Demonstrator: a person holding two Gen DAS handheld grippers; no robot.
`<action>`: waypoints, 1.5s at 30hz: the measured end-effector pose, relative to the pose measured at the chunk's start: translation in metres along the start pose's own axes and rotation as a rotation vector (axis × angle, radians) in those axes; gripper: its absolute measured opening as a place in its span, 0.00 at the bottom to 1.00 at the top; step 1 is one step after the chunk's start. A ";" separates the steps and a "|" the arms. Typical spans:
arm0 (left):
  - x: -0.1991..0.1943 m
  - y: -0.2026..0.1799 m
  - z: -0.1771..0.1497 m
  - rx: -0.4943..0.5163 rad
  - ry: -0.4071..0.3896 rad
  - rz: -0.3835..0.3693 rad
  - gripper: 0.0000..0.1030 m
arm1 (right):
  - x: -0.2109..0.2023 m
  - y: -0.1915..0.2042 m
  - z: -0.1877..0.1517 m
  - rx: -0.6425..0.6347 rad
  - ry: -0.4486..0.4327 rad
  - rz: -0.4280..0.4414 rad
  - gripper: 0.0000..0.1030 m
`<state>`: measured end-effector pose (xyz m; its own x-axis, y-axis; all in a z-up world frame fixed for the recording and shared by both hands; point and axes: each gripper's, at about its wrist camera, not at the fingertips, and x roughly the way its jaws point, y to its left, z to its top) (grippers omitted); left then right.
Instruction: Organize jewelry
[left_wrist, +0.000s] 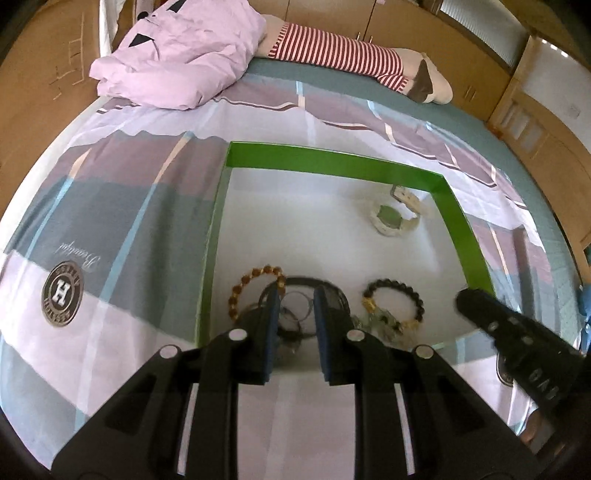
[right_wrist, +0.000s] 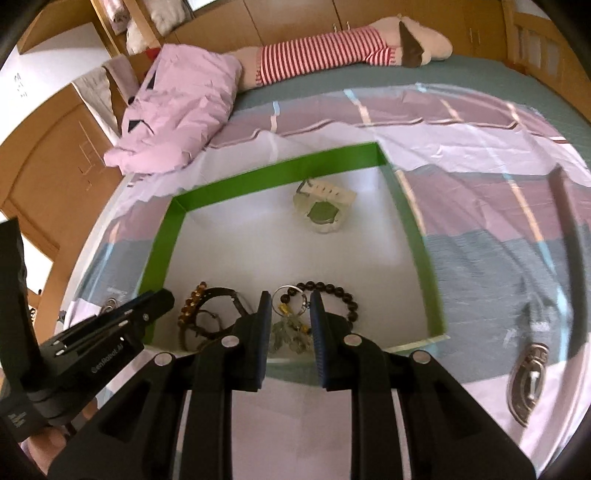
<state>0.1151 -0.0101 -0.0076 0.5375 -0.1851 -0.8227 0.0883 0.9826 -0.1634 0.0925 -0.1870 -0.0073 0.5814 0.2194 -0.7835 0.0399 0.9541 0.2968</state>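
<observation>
On the bed, a shallow green-walled box (left_wrist: 332, 157) with a white floor holds the jewelry. A white watch (left_wrist: 397, 218) lies alone toward the far right corner. The rest crowds the near edge: an amber bead bracelet (left_wrist: 242, 291), a black cord loop (left_wrist: 325, 286) with thin metal rings (right_wrist: 286, 295), a dark bead bracelet (left_wrist: 400, 291) and a greenish leaf pendant (right_wrist: 291, 330).

The left tool (left_wrist: 295, 299) hangs released over the cord and rings, its blue pads parted with nothing between them. The right tool (right_wrist: 288, 306) is likewise unclenched above the pendant and rings, just beside the dark bracelet.

The step in hand looks like separating the tangled near cluster. To do it well, each tool should close on a single strand, best on a section lying clear of its neighbours, and lift slowly, so that the overlapping pieces do not drag along.

The middle and far left of the box floor lie open, giving room to spread pieces apart. The near wall is close under both tools, and the left wall sits just beside the amber bracelet. The two tools work near each other, so their paths could cross. A metal buckle (right_wrist: 528, 380) lies outside the box on the bedspread (left_wrist: 122, 206).
</observation>
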 end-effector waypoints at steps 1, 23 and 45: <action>0.006 -0.001 0.003 0.010 0.001 0.011 0.18 | 0.006 0.001 0.000 -0.008 0.006 -0.016 0.21; -0.056 -0.004 -0.010 0.051 -0.186 0.183 0.92 | -0.049 0.000 -0.001 0.017 -0.244 -0.202 0.99; -0.060 -0.009 -0.018 0.063 -0.116 0.174 0.98 | -0.044 0.023 -0.013 -0.150 -0.248 -0.378 0.99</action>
<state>0.0672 -0.0078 0.0330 0.6418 -0.0131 -0.7668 0.0362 0.9993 0.0132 0.0575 -0.1726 0.0271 0.7257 -0.1862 -0.6623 0.1782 0.9807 -0.0804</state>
